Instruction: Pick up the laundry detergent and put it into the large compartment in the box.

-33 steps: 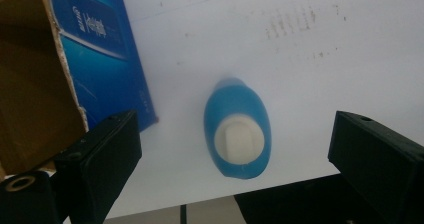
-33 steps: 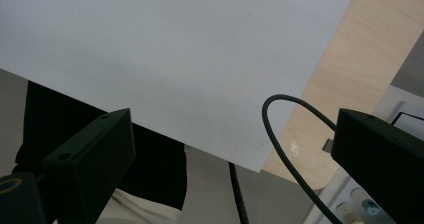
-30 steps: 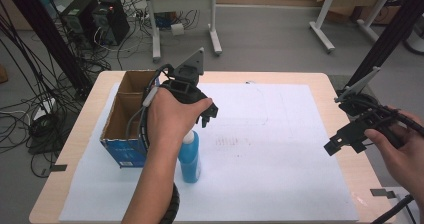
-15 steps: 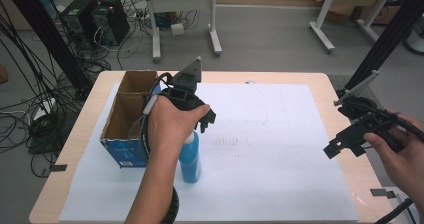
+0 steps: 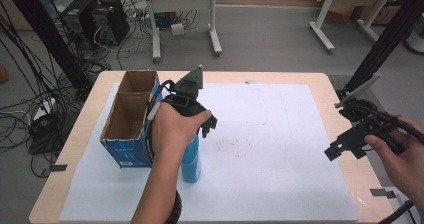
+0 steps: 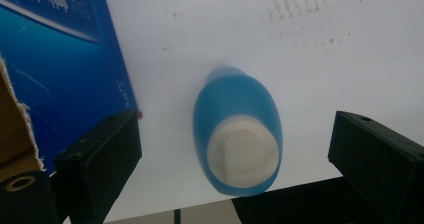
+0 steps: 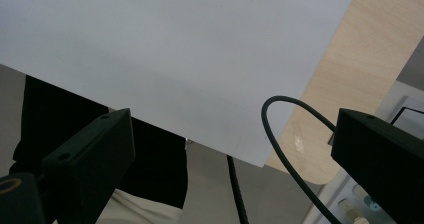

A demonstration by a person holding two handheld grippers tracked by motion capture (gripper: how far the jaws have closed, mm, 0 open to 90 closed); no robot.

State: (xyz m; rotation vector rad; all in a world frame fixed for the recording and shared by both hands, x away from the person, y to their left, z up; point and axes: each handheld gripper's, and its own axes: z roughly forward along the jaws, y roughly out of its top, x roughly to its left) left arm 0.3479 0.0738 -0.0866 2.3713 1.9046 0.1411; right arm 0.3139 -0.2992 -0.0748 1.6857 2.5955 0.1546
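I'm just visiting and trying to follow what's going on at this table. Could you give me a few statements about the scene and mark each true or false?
1. The blue bottle stands upright on the white sheet. True.
2. The left gripper is clamped shut on the bottle. False: its jaws stand wide open on either side of the bottle's white cap, touching neither.
3. The bottle is inside the cardboard box. False: it stands on the sheet just beside the box's blue wall.
4. The right gripper hangs open near the table's right edge, holding nothing. True.
5. The box lies on its side. False: it sits with its open top facing up.
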